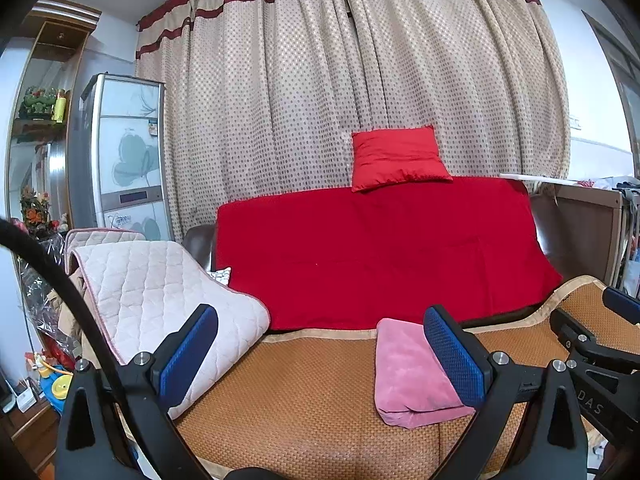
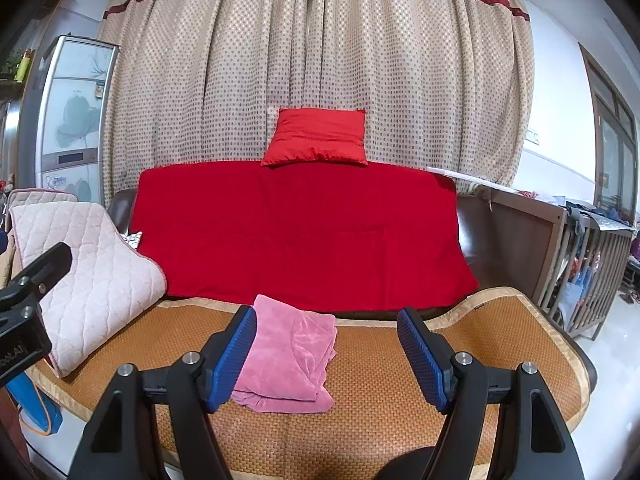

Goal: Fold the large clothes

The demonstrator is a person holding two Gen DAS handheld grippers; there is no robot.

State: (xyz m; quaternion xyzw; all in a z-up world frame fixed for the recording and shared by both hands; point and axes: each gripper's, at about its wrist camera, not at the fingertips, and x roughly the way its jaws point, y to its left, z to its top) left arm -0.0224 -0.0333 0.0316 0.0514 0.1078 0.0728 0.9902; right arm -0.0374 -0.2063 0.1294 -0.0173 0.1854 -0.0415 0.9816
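A folded pink garment point(image 1: 412, 380) lies on the woven orange mat point(image 1: 304, 392) of the sofa seat. In the right wrist view the pink garment point(image 2: 290, 358) sits just behind my left fingertip, on the mat point(image 2: 380, 384). My left gripper point(image 1: 322, 354) is open and empty, held above the mat with the garment by its right finger. My right gripper point(image 2: 326, 354) is open and empty, held above the mat in front of the garment. The right gripper's body point(image 1: 600, 344) shows at the right edge of the left wrist view.
A red blanket point(image 2: 300, 232) covers the sofa back, with a red cushion point(image 2: 318, 138) on top. A quilted beige pad point(image 1: 160, 300) drapes over the left armrest. A dotted curtain point(image 1: 340, 80) hangs behind. A wooden crib point(image 2: 580, 272) stands right; a cabinet point(image 1: 124, 156) stands left.
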